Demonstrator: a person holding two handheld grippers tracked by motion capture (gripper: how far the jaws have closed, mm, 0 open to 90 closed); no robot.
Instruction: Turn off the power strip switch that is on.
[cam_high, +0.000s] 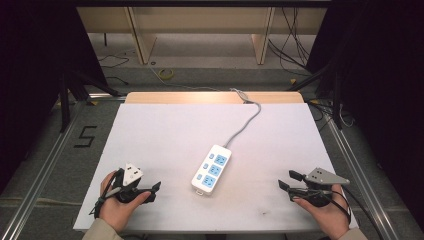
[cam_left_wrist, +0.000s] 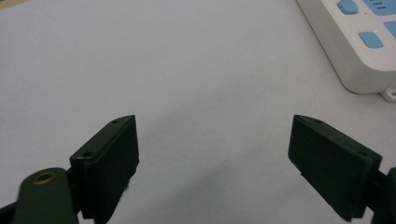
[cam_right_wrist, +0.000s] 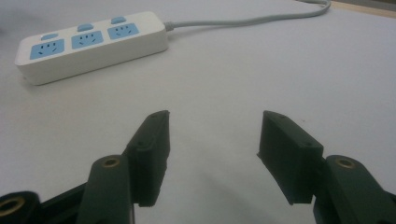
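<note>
I hold my left gripper (cam_high: 154, 189) and my right gripper (cam_high: 286, 180) low at the near corners of the white table (cam_high: 160, 135), both with jaws spread and empty, probably to reach the power strip (cam_high: 211, 170) lying between them

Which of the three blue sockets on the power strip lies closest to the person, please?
The end socket on the power strip, farthest from where the grey cable enters; the other two sit nearer the cable.
</note>
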